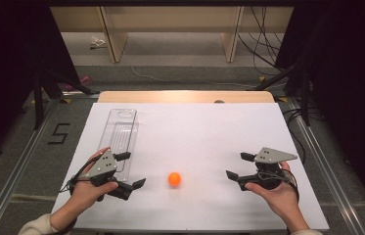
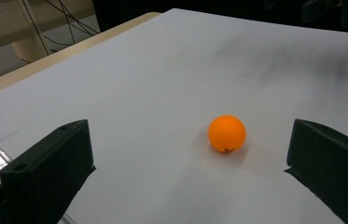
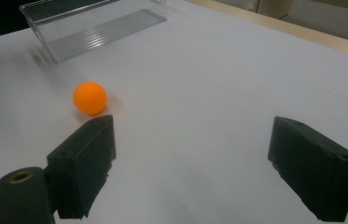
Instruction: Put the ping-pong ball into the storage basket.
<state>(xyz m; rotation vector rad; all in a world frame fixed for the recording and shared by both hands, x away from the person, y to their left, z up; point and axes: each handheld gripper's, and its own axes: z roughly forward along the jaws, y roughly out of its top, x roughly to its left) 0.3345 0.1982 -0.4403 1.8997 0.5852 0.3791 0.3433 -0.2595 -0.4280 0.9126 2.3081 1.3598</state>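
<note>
Still untouched, an orange ball is seen at rest on the white table, roughly midway between the two grippers and toward the near edge. No jaw is in contact with it. From the left gripper view the ball is framed ahead of the spread jaws, closer to the jaw at the right of that view, with bare table between pad and ball. From the right gripper view the ball is seen beyond the tip of the jaw at the left, outside the gap.

The left gripper is held wide open and empty, just beside the near end of a clear tray. The right gripper is likewise held wide open, nothing between its jaws, well apart from the ball on the other side.

The tray lies lengthwise at the left of the table, and nothing is seen in it. The work is judged to be at its very start: the ball has yet to be grasped, lifted and, presumably, carried to the tray. Every step is judged to remain ahead, beginning with a closing of jaws around the ball.
</note>
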